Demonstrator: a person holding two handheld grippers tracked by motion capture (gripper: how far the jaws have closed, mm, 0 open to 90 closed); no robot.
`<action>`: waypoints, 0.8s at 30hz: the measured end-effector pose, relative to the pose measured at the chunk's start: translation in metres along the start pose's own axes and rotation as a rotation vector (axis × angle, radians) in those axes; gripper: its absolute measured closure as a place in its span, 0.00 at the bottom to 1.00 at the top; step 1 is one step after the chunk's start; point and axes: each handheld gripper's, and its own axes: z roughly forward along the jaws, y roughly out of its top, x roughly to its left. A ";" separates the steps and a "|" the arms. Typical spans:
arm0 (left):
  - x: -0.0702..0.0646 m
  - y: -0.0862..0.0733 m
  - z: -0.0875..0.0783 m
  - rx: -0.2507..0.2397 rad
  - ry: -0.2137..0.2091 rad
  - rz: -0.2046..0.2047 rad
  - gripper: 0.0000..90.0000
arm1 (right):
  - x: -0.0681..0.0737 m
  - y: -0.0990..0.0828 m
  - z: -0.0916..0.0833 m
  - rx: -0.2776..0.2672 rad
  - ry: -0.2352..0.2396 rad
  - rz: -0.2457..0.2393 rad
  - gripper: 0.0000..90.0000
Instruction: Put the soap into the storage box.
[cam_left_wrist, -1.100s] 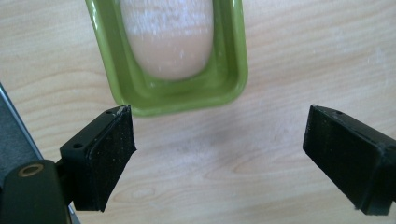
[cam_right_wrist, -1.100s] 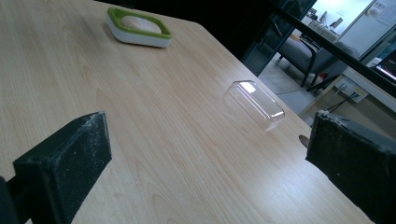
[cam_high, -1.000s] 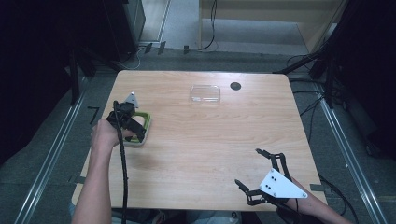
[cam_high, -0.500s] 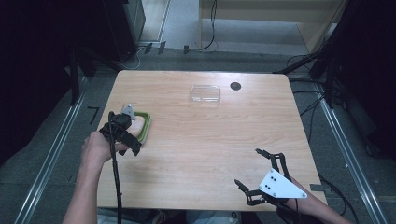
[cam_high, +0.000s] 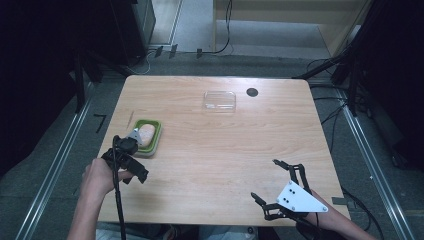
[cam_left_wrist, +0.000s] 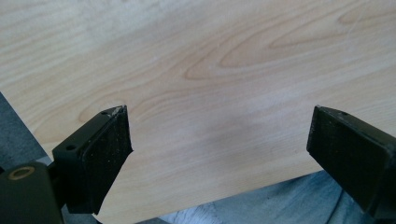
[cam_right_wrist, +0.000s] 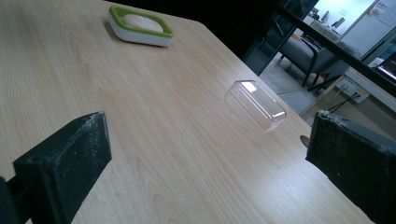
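looks like a lab or office test rig; wooden table (cam_high: 225, 165) on metal floor rails (cam_high: 370, 155), loose cables (cam_high: 220, 47), office chair (cam_right_wrist: 306, 51) off past the far edge

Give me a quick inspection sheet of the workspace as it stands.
Surface: wooden table, bare grain, dark round mark near the far edge.
Job's things: green-rimmed dish at the left side, a pale lump lying in it; clear lid lying apart near the far edge.
Clutter: nothing seen.
Grippers: left gripper open, jaws just been opening, nothing between them, beside the dish's near corner; right gripper open, empty, at the near right.
Cables: black cable trailing from the left gripper.
Surroundings: dark floor, metal rails, more cables beyond the table.
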 end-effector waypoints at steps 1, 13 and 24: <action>-0.001 -0.002 0.002 -0.004 0.000 0.000 0.07 | 0.000 0.000 0.000 0.001 0.001 0.000 0.00; -0.020 -0.029 0.017 -0.019 -0.030 0.025 0.05 | 0.000 0.000 0.000 0.001 0.001 -0.002 0.00; -0.024 -0.043 0.034 -0.041 -0.037 0.011 0.04 | 0.000 -0.001 0.000 -0.003 -0.001 -0.002 0.00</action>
